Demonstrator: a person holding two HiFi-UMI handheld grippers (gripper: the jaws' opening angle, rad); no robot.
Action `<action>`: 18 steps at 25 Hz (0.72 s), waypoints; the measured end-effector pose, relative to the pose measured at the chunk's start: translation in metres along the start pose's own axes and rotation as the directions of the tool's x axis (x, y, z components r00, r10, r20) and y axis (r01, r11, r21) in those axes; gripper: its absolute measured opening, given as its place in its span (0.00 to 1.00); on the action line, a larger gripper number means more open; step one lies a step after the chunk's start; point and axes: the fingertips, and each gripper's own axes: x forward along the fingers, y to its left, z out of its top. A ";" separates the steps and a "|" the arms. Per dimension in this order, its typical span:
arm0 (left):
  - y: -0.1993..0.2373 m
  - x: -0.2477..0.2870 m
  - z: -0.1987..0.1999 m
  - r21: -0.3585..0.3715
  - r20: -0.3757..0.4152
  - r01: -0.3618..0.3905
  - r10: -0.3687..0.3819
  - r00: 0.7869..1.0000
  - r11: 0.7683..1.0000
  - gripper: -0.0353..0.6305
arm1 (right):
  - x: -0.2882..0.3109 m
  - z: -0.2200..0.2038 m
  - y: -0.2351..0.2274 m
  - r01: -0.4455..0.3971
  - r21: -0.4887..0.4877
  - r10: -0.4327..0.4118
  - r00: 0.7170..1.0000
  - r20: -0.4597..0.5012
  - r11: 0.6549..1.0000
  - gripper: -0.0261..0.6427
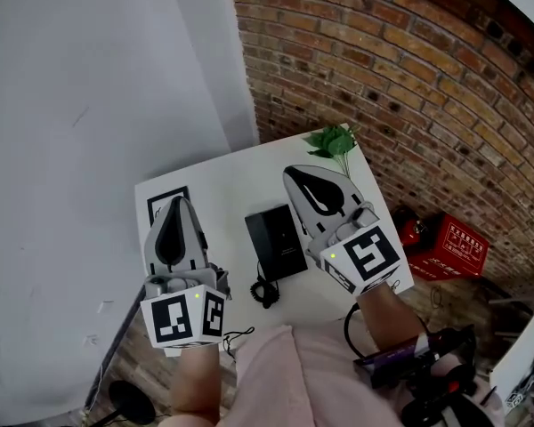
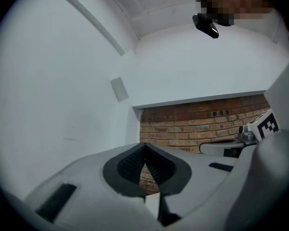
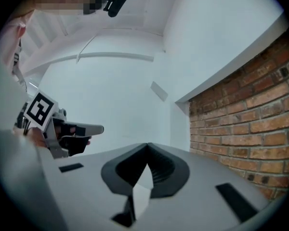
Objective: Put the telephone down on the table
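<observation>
The black telephone (image 1: 276,241) lies flat on the white table (image 1: 222,181), its curly cord (image 1: 265,290) trailing off its near end. Both grippers are held up above the table, apart from the phone. My left gripper (image 1: 176,201) hovers left of the phone, its jaws shut with nothing between them; the left gripper view shows its tips (image 2: 145,146) meeting against the wall. My right gripper (image 1: 294,174) hovers over the phone's right side, also shut and empty, with its tips (image 3: 147,146) touching in the right gripper view. Neither gripper view shows the phone.
A green plant sprig (image 1: 335,140) lies at the table's far right corner. A square marker (image 1: 165,201) is printed at the table's left. A brick wall (image 1: 409,87) stands behind, a white wall (image 1: 89,105) to the left. A red box (image 1: 454,247) sits on the floor at the right.
</observation>
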 end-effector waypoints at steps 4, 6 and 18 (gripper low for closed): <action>-0.002 -0.001 0.001 0.013 0.004 0.004 -0.004 1.000 1.000 0.05 | -0.001 0.003 0.003 0.003 -0.020 -0.003 1.000 0.006 1.000 0.04; -0.004 -0.002 0.001 0.021 0.004 0.008 -0.008 1.000 1.000 0.05 | -0.001 0.004 0.005 0.002 -0.018 -0.001 1.000 0.012 1.000 0.04; -0.016 -0.004 0.001 0.027 0.002 0.039 -0.039 0.999 0.999 0.05 | -0.004 0.000 0.006 -0.001 -0.009 0.001 1.000 0.011 1.000 0.04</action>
